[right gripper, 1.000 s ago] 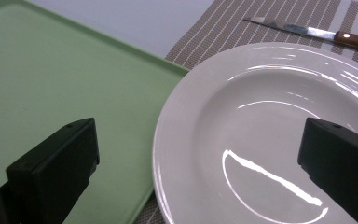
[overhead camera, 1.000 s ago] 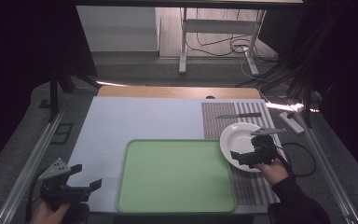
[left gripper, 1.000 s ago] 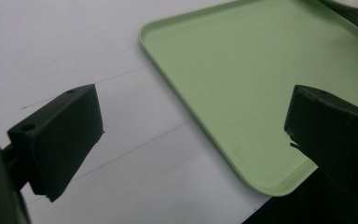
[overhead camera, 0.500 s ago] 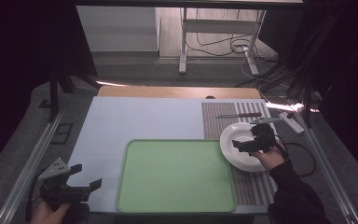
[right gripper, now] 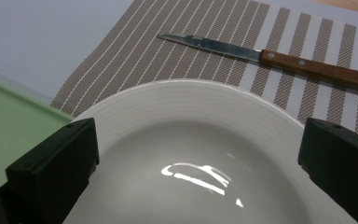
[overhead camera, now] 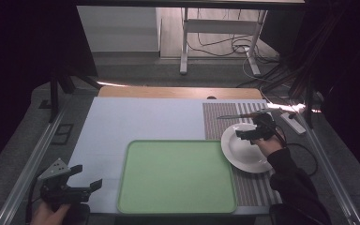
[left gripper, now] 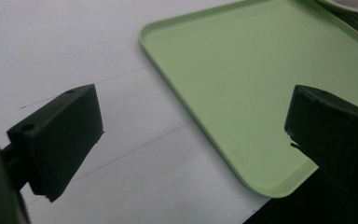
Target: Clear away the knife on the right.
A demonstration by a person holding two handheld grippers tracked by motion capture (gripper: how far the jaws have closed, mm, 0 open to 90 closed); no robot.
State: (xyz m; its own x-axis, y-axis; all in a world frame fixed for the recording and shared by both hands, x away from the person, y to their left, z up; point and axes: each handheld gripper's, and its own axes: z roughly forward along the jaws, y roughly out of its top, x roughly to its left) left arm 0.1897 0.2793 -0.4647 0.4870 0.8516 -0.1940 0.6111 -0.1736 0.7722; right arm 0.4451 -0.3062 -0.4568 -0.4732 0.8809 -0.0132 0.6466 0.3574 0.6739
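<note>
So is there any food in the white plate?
Empty. The white plate shows only a bare, shiny inside with a light glare; the knife lies beyond it on the striped mat.

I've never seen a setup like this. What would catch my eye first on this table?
Probably the big pale green tray, lying bare at the near middle of the table. Just to its right, a shiny white plate sits on a striped placemat, with the right tool hovering open over it. Beyond the plate lies a wooden-handled knife, while the left tool waits open at the near left corner.
</note>
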